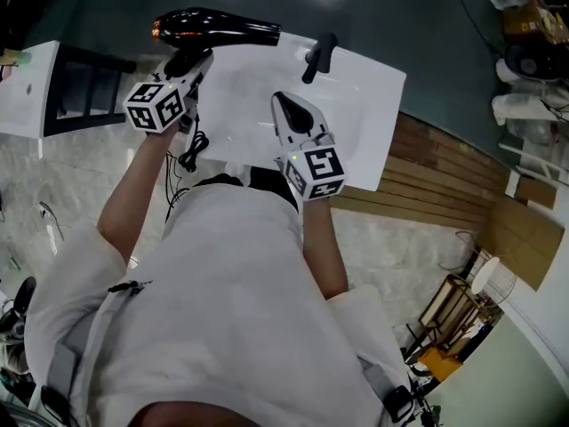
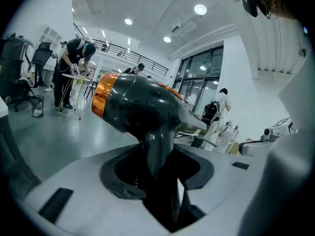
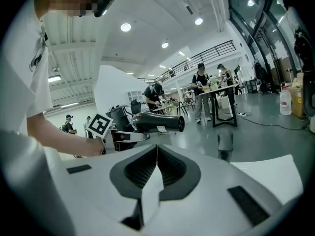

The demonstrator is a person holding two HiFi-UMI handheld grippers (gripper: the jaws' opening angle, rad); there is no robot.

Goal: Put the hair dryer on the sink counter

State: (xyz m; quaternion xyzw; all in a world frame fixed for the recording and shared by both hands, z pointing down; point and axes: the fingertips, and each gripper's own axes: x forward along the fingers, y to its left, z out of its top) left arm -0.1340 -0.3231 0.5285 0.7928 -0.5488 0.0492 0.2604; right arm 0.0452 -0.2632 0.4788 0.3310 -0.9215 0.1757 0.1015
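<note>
The sink counter [image 1: 369,96] lay bare below, leaving room for a set-down. The dryer [image 1: 213,27] hung level at the counter's far left corner, seemingly not yet resting on it. The left gripper [image 1: 197,59] clasped its handle from below, which kept the barrel horizontal. The right gripper [image 1: 286,107], jaws together and empty, hovered over the counter's near side, out of the way.
</note>
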